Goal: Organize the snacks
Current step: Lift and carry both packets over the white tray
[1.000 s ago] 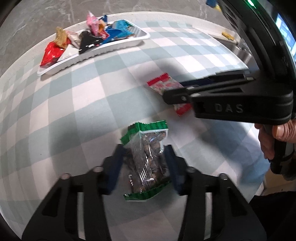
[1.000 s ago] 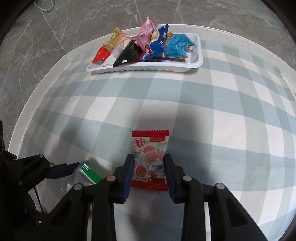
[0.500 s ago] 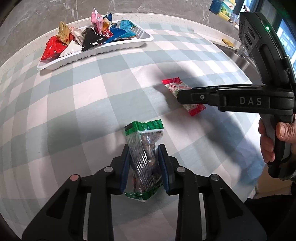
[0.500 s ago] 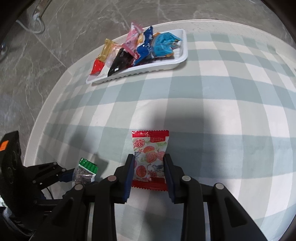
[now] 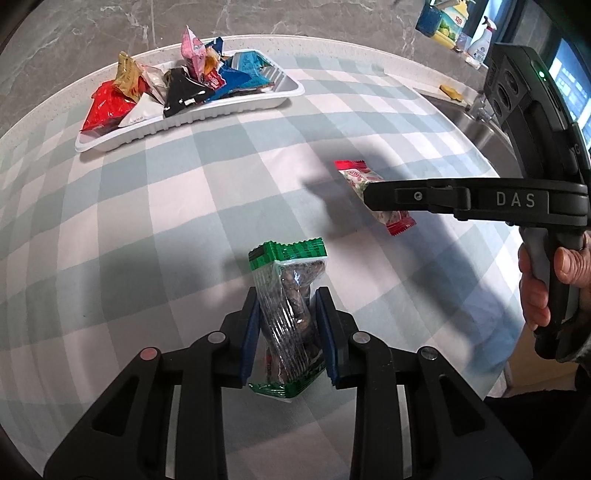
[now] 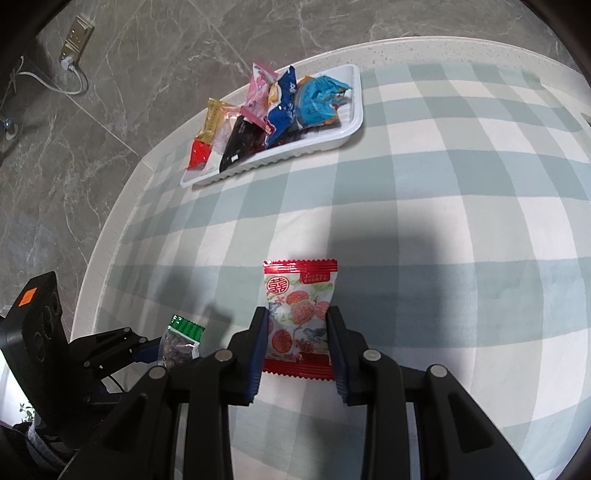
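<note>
A clear packet of dark snacks with green ends (image 5: 291, 291) stands upright between the blue pads of my left gripper (image 5: 288, 306), which is shut on its sides. My right gripper (image 6: 297, 314) is shut on a red-and-white packet printed with fruit (image 6: 299, 291), holding it just above the checked cloth. In the left wrist view the right gripper (image 5: 369, 194) reaches in from the right with that red packet (image 5: 354, 175). In the right wrist view the left gripper (image 6: 147, 349) and the green packet (image 6: 181, 338) sit at the lower left. The white tray (image 5: 192, 118) (image 6: 280, 158) at the far edge holds several wrapped snacks.
A hand (image 5: 543, 284) grips the right gripper's handle. A metal sink (image 5: 480, 125) and bottles (image 5: 443, 22) lie beyond the table's right edge. The round table's rim (image 6: 107, 258) drops to a marble floor with a power strip (image 6: 74, 40).
My left jaws closed from wide onto the green packet. The right gripper carried the red packet to the right in the left wrist view and rolled somewhat. The tray now looks farther off.
</note>
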Demonstrator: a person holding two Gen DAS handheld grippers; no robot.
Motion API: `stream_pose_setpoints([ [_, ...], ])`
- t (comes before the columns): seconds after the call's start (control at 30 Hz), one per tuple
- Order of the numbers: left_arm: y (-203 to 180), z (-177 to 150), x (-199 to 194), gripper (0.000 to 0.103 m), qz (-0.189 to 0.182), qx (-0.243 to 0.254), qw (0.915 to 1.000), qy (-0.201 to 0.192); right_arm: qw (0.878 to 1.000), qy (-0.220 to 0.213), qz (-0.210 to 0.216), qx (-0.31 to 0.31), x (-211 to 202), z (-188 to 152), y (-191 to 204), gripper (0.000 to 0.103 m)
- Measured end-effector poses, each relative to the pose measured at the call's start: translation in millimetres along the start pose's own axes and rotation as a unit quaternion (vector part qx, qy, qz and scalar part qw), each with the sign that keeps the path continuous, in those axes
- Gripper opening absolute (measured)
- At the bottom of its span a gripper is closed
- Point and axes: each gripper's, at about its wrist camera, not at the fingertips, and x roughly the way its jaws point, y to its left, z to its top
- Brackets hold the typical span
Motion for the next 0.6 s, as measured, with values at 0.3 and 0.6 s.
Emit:
stream_pose_setpoints([
  [0.3, 7.1, 13.2, -7.9, 0.027, 0.003, -0.004, 1.0, -0.009, 1.0, -0.011, 0.016, 0.0, -6.5, 11.1, 5.7, 0.034],
  [0.6, 14.9, 29.1, -11.5, 0.027, 0.007, -0.003, 0.9999, -0.015, 0.999, -0.019, 0.027, -0.002, -11.2, 26.3, 11.7, 0.034],
])
